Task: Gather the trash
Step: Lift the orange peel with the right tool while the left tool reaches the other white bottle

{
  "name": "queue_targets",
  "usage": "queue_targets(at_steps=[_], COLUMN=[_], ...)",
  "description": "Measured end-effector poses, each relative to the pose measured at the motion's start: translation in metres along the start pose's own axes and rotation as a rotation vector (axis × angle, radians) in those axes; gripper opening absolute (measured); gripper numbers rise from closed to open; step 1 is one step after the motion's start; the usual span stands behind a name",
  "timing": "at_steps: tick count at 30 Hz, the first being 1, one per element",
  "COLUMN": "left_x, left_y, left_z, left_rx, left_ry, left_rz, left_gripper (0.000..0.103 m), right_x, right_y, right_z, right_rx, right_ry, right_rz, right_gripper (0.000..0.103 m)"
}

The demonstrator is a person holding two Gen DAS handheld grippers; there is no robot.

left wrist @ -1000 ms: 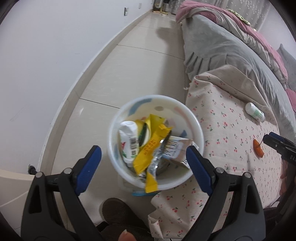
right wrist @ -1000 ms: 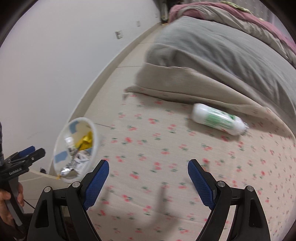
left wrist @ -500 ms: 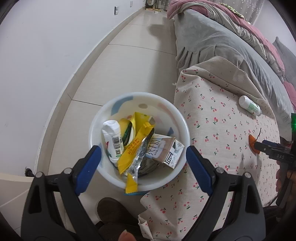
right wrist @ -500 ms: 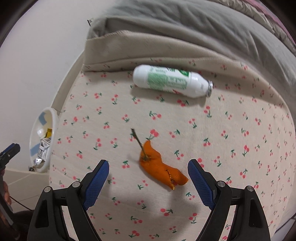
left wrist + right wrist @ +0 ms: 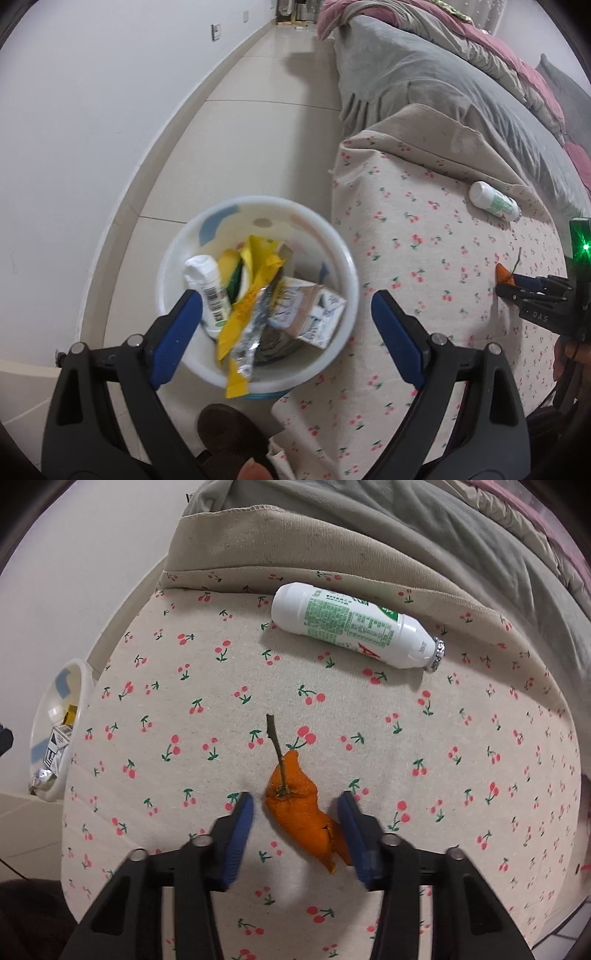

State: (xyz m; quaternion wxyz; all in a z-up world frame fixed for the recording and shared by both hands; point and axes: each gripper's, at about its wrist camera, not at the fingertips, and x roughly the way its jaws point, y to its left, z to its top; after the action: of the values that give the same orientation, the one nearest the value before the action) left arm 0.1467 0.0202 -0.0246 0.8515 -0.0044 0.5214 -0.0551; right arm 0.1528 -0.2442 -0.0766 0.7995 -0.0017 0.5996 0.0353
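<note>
An orange peel with a stem [image 5: 301,810] lies on the cherry-print sheet [image 5: 461,775]. My right gripper [image 5: 295,805] is low over it, its jaws partly closed on either side of the peel, with small gaps still showing. A white bottle with a green label [image 5: 354,626] lies beyond it. In the left wrist view my left gripper [image 5: 286,321] is open above a white trash bucket [image 5: 347,266] on the floor, full of wrappers, a carton and a bottle. The peel [image 5: 503,274] and right gripper [image 5: 517,286] show at the right edge.
The bucket [image 5: 48,716] stands beside the bed's left edge. A grey blanket [image 5: 443,96] and beige cover [image 5: 332,542] lie farther up the bed. A white wall [image 5: 92,129] runs along the tiled floor [image 5: 258,122]. A dark slipper [image 5: 225,432] is below the bucket.
My right gripper has dropped toward the orange peel and its jaws have narrowed around it. The left gripper has shifted slightly over the bucket and stays open.
</note>
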Motion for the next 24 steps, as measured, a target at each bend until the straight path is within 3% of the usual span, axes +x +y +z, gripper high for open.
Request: queue_targets(at_steps=[2, 4, 7, 16, 20, 24], left_x=[0.002, 0.003, 0.005, 0.032, 0.041, 0.049], left_y=[-0.007, -0.015, -0.033, -0.103, -0.15, -0.2], left_z=[0.002, 0.004, 0.006, 0.01, 0.021, 0.037], left_rx=[0.0, 0.011, 0.044, 0.103, 0.183, 0.297], left_ry=[0.003, 0.001, 0.008, 0.111, 0.106, 0.086], left_rz=[-0.015, -0.024, -0.03, -0.09, -0.117, -0.136], left_gripper=[0.092, 0.092, 0.093, 0.092, 0.091, 0.083], right_x=[-0.001, -0.004, -0.01, -0.052, -0.059, -0.065], right_y=[-0.003, -0.007, -0.01, -0.072, -0.103, -0.136], right_z=[0.0, -0.001, -0.002, -0.002, -0.002, -0.004], right_rx=[-0.008, -0.009, 0.005, 0.082, 0.136, 0.206], right_ry=[0.002, 0.004, -0.016, -0.116, -0.13, -0.14], right_rz=[0.009, 0.016, 0.015, 0.028, 0.034, 0.053], right_gripper=[0.027, 0.026, 0.025, 0.025, 0.025, 0.025])
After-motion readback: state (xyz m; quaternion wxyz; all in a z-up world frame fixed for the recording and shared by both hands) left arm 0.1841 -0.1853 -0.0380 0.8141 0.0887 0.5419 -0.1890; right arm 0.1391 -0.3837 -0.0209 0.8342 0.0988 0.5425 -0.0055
